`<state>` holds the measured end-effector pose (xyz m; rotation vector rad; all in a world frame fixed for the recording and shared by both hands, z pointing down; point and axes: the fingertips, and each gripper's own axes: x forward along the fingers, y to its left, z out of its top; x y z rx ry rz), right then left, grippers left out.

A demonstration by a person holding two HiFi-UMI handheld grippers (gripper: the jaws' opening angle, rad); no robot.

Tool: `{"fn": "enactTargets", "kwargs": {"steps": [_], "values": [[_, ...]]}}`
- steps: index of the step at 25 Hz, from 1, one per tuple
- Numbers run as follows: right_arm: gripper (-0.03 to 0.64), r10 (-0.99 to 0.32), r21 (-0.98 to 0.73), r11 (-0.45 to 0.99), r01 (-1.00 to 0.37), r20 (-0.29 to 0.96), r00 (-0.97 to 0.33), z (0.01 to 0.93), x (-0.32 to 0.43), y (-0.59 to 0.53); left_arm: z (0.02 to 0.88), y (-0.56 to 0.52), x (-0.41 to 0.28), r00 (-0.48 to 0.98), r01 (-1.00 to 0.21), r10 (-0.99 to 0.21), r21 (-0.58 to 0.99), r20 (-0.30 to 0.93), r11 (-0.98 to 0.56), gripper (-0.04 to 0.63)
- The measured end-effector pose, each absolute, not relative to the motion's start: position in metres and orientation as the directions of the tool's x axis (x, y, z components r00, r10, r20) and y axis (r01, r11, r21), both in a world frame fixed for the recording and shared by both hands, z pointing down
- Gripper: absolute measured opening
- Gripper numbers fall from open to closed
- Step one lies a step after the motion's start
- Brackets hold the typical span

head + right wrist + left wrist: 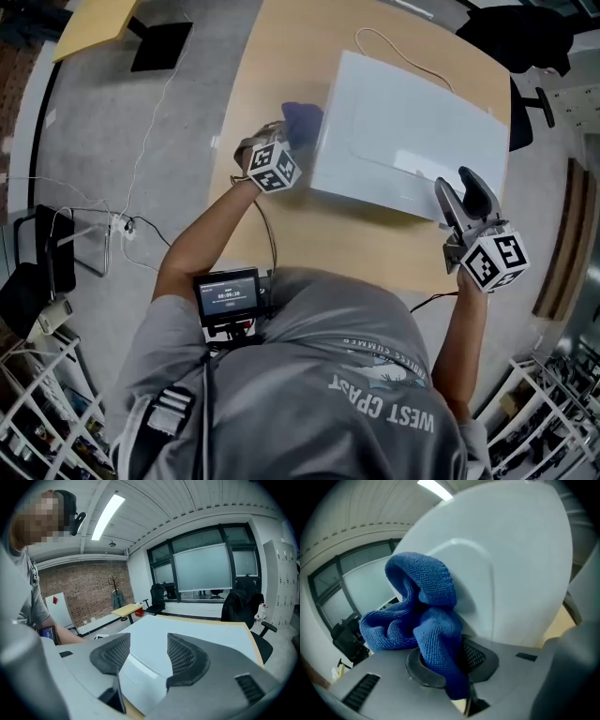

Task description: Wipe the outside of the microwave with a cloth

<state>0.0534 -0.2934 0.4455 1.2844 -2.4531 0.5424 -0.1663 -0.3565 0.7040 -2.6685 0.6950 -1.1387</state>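
Left gripper pinching blue cloth beside microwave left side. Grip takes only one fold, so cloth may pull out under rubbing. Right gripper wide, empty; unbraced microwave may slide on desk.

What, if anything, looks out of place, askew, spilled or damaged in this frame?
Nothing stands out. The white microwave sits undamaged on the table. The left claw is shut on a bunched blue cloth at the microwave's side; the right claw is open and empty near one corner.
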Motion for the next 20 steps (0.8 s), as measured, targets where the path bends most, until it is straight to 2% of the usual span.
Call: {"fn": "enactTargets", "kwargs": {"steps": [5, 10, 13, 20], "values": [[0.253, -0.707, -0.194, 0.512, -0.837, 0.458, -0.539, 0.455, 0.048, -0.287, 0.751, -0.339, -0.179, 0.525, -0.176, -0.432, -0.402, 0.733, -0.898, 0.064], [0.253, -0.705, -0.204, 0.502, -0.84, 0.467, -0.534, 0.465, 0.041, -0.283, 0.792, -0.321, -0.195, 0.463, -0.066, -0.373, -0.388, 0.804, -0.919, 0.064], [0.253, -0.707, -0.21, 0.493, -0.844, 0.468, -0.53, 0.467, 0.043, -0.28, 0.804, -0.313, -0.199, 0.445, -0.034, -0.335, -0.358, 0.831, -0.933, 0.064], [0.253, -0.709, -0.221, 0.478, -0.85, 0.475, -0.522, 0.482, 0.058, -0.284, 0.804, -0.322, -0.186, 0.446, -0.016, -0.336, -0.368, 0.829, -0.93, 0.064]]}}
